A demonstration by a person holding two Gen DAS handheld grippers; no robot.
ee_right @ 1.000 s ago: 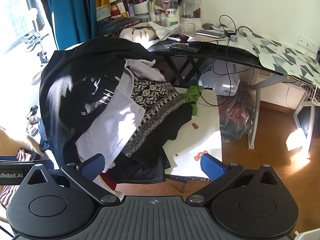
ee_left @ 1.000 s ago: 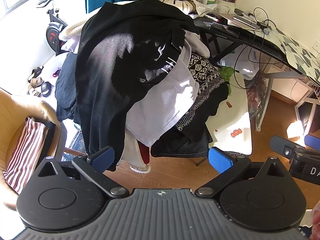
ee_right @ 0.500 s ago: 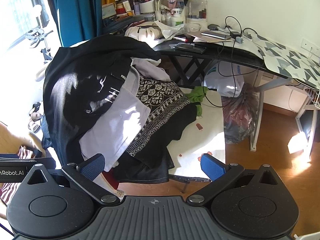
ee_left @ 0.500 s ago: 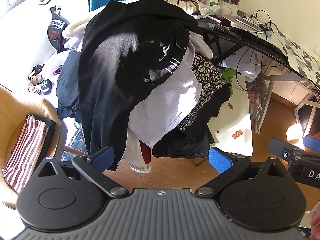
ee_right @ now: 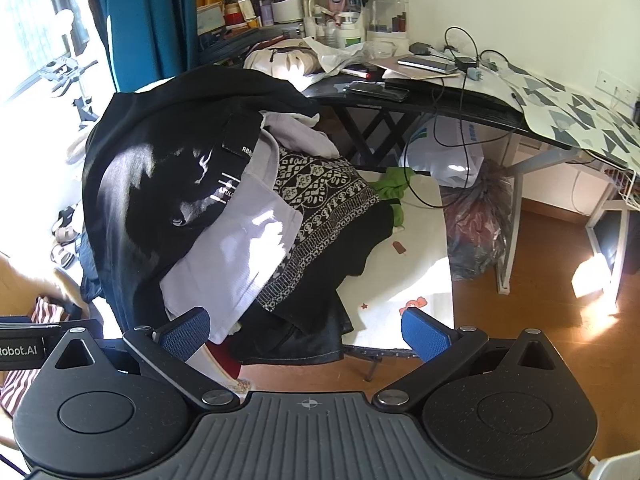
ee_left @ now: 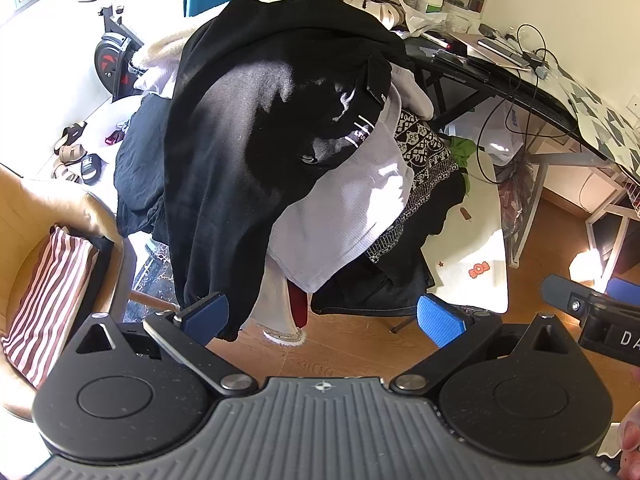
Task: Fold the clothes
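A heap of clothes (ee_left: 304, 152) is seen piled on a small table whose top is almost wholly covered; only a white, printed cloth (ee_right: 404, 280) spread over it shows at the right. The heap's long axis runs from upper left to lower right in both views, sloping down toward the cameras. On top lies a black garment (ee_left: 240, 128) with white lettering, draped over the left side and hanging below the table edge. Beneath it a white ribbed garment (ee_left: 344, 216) points down and toward the cameras, and beside that a black and white patterned piece (ee_right: 320, 192) lies over more dark fabric (ee_right: 304, 340). How many garments are in the heap cannot be told, and what each one is remains hidden by folds and deep shadow.

The left gripper (ee_left: 322, 316) is held in front of the heap's lower edge, its jaws spread wide and nothing between them; its left pad appears just before the black hem, though contact cannot be judged. The right gripper (ee_right: 306, 330) is likewise held wide apart and empty, near the dark fabric's hanging edge.

Behind the heap a cluttered worktop (ee_right: 440, 96) carries cosmetics, cables and phones. A striped cushion (ee_left: 44, 300) is cut off at the left.
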